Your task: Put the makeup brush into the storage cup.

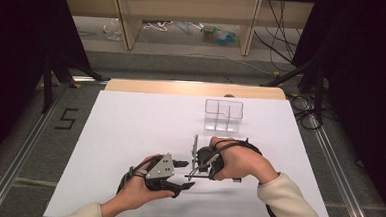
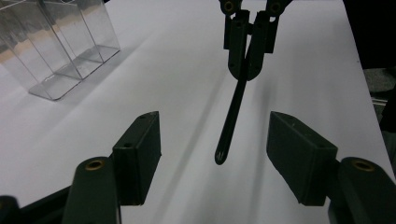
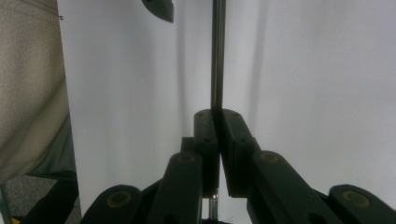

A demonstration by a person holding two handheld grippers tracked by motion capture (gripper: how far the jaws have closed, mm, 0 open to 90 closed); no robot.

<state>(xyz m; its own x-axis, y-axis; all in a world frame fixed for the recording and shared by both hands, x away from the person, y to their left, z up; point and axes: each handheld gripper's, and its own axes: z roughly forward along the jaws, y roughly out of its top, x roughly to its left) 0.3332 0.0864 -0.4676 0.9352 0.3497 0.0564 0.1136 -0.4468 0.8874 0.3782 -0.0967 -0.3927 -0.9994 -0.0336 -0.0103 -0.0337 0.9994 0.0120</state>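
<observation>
A thin dark rod sticks out level from my right gripper, which is shut on one end of it. In the right gripper view the jaws meet on the rod, which runs straight up the frame. My left gripper faces it from the left, low over the white table. In the left gripper view its jaws stand wide apart, and the rod's rounded free tip hangs between them, touching neither pad. The right gripper shows beyond, clamped on the rod.
A clear plastic box with compartments stands at the back of the white table top, right of centre; its corner is at the left gripper view's upper left. A cream sleeve lies along the right gripper view's left edge.
</observation>
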